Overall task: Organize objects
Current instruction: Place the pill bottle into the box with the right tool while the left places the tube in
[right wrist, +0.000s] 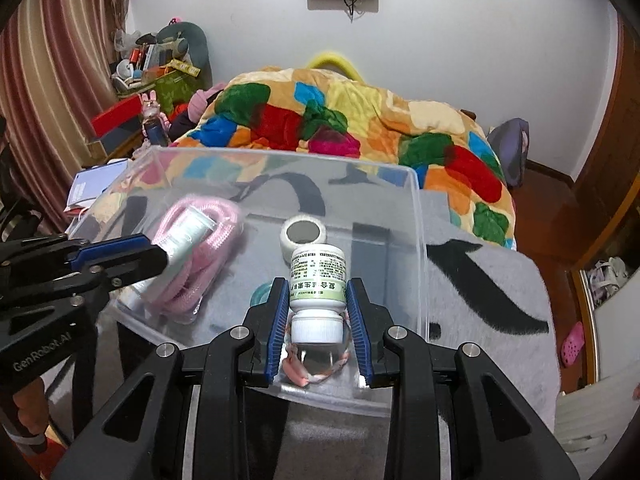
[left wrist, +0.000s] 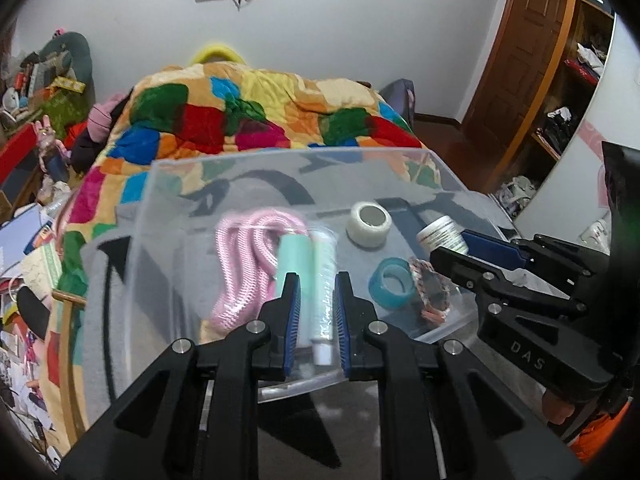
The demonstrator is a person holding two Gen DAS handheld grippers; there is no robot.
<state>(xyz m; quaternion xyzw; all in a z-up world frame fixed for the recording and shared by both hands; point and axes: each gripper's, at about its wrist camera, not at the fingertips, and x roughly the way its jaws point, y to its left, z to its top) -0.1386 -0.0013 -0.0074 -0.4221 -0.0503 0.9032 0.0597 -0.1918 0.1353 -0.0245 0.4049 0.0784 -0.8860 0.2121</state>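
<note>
A clear plastic box [left wrist: 168, 216] [right wrist: 416, 240] stands on a grey blanket on the bed. My left gripper [left wrist: 316, 280] is shut on a pale green and white tube [left wrist: 324, 280] above the box; it shows from the side in the right wrist view [right wrist: 160, 258], with the tube [right wrist: 188, 236]. My right gripper [right wrist: 318, 286] is shut on a white medicine bottle [right wrist: 318, 280] with a green label, cap toward me; it shows in the left wrist view [left wrist: 444, 250], with the bottle [left wrist: 442, 234]. Inside lie a pink rope [left wrist: 240, 264] [right wrist: 188, 284], a white tape roll [left wrist: 368, 222] [right wrist: 303, 234], a teal tape roll [left wrist: 394, 282] and a braided band [left wrist: 434, 294] [right wrist: 316, 372].
A colourful patchwork quilt [left wrist: 256, 112] [right wrist: 360, 128] is heaped behind the box. Cluttered shelves and books [left wrist: 36, 92] stand left of the bed. A wooden door [left wrist: 532, 40] and an open wardrobe [left wrist: 576, 80] are at right.
</note>
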